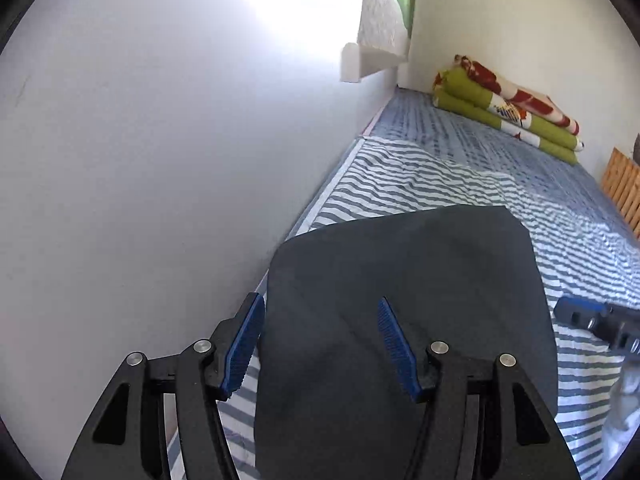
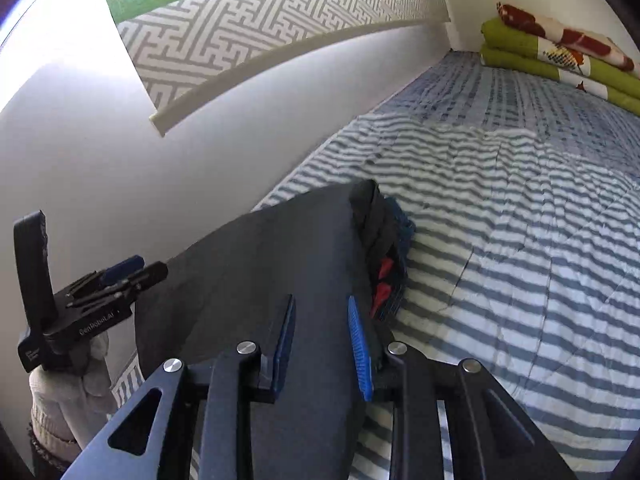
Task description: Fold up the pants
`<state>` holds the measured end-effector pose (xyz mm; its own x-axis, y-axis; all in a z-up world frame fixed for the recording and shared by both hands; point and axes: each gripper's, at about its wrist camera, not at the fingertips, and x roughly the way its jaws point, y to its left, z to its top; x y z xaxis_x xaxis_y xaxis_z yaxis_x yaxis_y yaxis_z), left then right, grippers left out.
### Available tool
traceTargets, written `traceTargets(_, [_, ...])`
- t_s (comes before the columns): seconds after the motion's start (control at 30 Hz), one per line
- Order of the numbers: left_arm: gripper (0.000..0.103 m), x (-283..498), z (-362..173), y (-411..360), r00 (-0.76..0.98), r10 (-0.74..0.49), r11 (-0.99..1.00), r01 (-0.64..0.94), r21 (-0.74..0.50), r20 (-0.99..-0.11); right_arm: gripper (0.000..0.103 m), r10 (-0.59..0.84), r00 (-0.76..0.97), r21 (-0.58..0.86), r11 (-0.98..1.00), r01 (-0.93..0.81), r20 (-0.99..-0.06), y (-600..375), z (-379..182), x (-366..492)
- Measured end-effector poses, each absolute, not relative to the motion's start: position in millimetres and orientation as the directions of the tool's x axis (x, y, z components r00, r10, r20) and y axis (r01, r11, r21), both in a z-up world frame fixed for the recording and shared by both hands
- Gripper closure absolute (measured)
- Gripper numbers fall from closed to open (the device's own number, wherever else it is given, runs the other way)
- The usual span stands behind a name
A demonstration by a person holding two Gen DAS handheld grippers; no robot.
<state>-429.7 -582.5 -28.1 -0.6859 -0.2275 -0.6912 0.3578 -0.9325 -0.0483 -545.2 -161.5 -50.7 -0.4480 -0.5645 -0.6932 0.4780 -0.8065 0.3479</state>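
The dark pants (image 1: 404,304) are laid folded on the striped bed cover (image 1: 404,168), close beside the wall. The left hand-held gripper (image 1: 322,344) is seen released above them; the right hand-held gripper (image 2: 322,344) is parted too, nothing clasped. The fold is best pressed flat, edges aligned.

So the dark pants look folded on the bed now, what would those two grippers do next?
Probably lift both clear. The left hand-held gripper and right hand-held gripper both stand open above the pants, which lie folded flat on the striped bedding. Afterwards, perhaps tidy the bunched edge.
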Motion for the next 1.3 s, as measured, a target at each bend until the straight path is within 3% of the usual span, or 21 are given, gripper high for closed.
traceTargets(0.07, [0.04, -423.1, -36.1, -575.7, -0.693, -0.197, -0.934, 0.348, -0.082, -0.693, 0.077, -0.579, -0.401, 0.366, -0.79, 0.493, -0.71, -164.7, -61.3, -537.4])
traceTargets(0.13, [0.04, -427.2, -57.1, -572.1, -0.633, -0.192, -0.941, 0.335, -0.042, -0.75, 0.077, -0.561, -0.373, 0.342, -0.789, 0.511, -0.739, -172.9, -70.0, -535.1])
traceTargets(0.17, [0.04, -427.6, -63.2, -570.9, -0.599, -0.186, -0.945, 0.326, -0.025, -0.779, 0.08, -0.544, -0.355, 0.323, -0.791, 0.519, -0.76, -177.5, -76.7, -531.2])
traceTargets(0.2, [0.038, -429.9, -75.5, -568.6, -0.564, -0.192, -0.947, 0.32, 0.002, -0.803, 0.093, -0.536, -0.33, 0.319, -0.787, 0.528, -0.777, -180.4, -83.2, -527.2])
traceTargets(0.33, [0.037, -418.3, -64.0, -555.0, -0.601, -0.291, -0.931, 0.359, 0.074, -0.744, 0.095, -0.568, -0.193, 0.349, -0.702, 0.62, -0.8, -184.9, -95.9, -506.3])
traceTargets(0.37, [0.037, -415.6, -57.0, -548.5, -0.622, -0.295, -0.932, 0.356, 0.074, -0.725, 0.094, -0.586, -0.213, 0.345, -0.692, 0.634, -0.782, -180.0, -86.8, -505.0])
traceTargets(0.43, [0.037, -412.1, -45.3, -527.5, -0.677, -0.236, -0.954, 0.296, 0.036, -0.697, 0.079, -0.638, -0.265, 0.387, -0.692, 0.609, -0.723, -163.9, -64.2, -515.9])
traceTargets(0.47, [0.037, -411.9, -43.3, -516.6, -0.695, -0.186, -0.968, 0.25, 0.008, -0.695, 0.064, -0.652, -0.302, 0.407, -0.704, 0.583, -0.695, -156.1, -54.4, -524.9])
traceTargets(0.5, [0.037, -414.5, -44.8, -505.0, -0.702, -0.129, -0.98, 0.198, -0.018, -0.7, 0.06, -0.659, -0.347, 0.422, -0.718, 0.553, -0.667, -149.2, -44.6, -535.9])
traceTargets(0.63, [0.037, -429.8, -67.9, -468.6, -0.661, -0.039, -0.996, 0.086, -0.024, -0.749, 0.06, -0.657, -0.39, 0.482, -0.746, 0.46, -0.645, -149.0, -28.2, -590.7])
traceTargets(0.87, [0.033, -441.8, -95.7, -459.7, -0.645, -0.016, -0.997, 0.066, -0.035, -0.764, 0.06, -0.63, -0.298, 0.511, -0.766, 0.391, -0.717, -188.0, -51.8, -641.6])
traceTargets(0.93, [0.033, -443.6, -98.3, -460.5, -0.64, -0.005, -0.997, 0.061, -0.045, -0.768, 0.065, -0.603, -0.299, 0.502, -0.79, 0.353, -0.739, -196.6, -62.7, -651.1])
traceTargets(0.97, [0.033, -443.8, -99.1, -460.8, -0.639, 0.001, -0.997, 0.06, -0.051, -0.769, 0.086, -0.606, -0.294, 0.512, -0.789, 0.339, -0.739, -197.9, -66.0, -652.9])
traceTargets(1.0, [0.033, -442.4, -98.5, -461.4, -0.64, 0.007, -0.997, 0.056, -0.056, -0.768, 0.095, -0.618, -0.295, 0.526, -0.781, 0.337, -0.729, -198.4, -65.1, -651.9])
traceTargets(1.07, [0.033, -443.9, -100.5, -459.8, -0.639, 0.023, -0.996, 0.048, -0.069, -0.769, 0.096, -0.656, -0.361, 0.518, -0.75, 0.412, -0.663, -194.6, -42.5, -631.2])
traceTargets(1.17, [0.033, -441.3, -99.3, -458.2, -0.626, 0.034, -0.997, 0.034, -0.07, -0.779, 0.096, -0.692, -0.507, 0.305, -0.699, 0.647, -0.514, -186.1, -0.7, -566.3])
traceTargets(1.23, [0.033, -445.4, -103.8, -455.8, -0.62, 0.03, -0.997, 0.033, -0.065, -0.784, 0.096, -0.65, -0.528, 0.269, -0.733, 0.625, -0.546, -175.7, -14.6, -558.4])
traceTargets(1.3, [0.033, -449.0, -104.3, -452.0, -0.619, 0.028, -0.998, 0.027, -0.057, -0.785, 0.088, -0.592, -0.466, 0.329, -0.782, 0.529, -0.658, -164.1, -50.0, -584.9])
